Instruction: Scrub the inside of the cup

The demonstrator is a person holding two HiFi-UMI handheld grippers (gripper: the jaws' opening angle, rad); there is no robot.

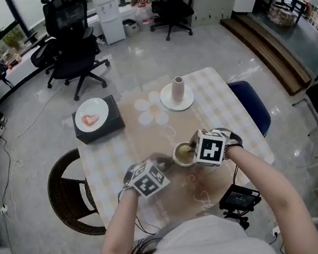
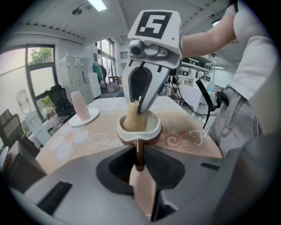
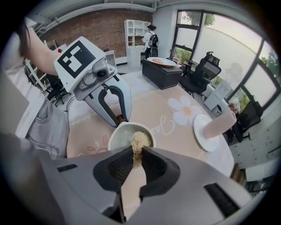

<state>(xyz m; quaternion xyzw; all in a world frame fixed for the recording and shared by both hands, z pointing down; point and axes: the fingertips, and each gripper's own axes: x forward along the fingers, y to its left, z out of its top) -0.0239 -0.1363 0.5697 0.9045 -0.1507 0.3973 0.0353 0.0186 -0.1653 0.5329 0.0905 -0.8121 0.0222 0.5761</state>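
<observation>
- Left gripper (image 2: 139, 163) clamps the cup (image 2: 151, 128) by its handle (image 2: 139, 151), near side of the table (image 1: 109, 160).
- Right gripper (image 3: 134, 161) pinches a scrubber (image 3: 139, 140) inside the cup.

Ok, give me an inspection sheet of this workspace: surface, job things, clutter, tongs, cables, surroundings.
Surface: checked tablecloth under a beige flower-print mat.
Job's things: white-lined ceramic cup with a brown handle, upright; tan fibre scrubber inside it.
Clutter: pink cylinder upright on a round white plate; white dish on a black box.
Tongs: left tongs shut on the cup's handle; right tongs shut on the scrubber.
Cables: thin cable across the floor at left; black device with leads by the table's near edge.
Surroundings: black office chairs, wicker chair, blue chair.
</observation>
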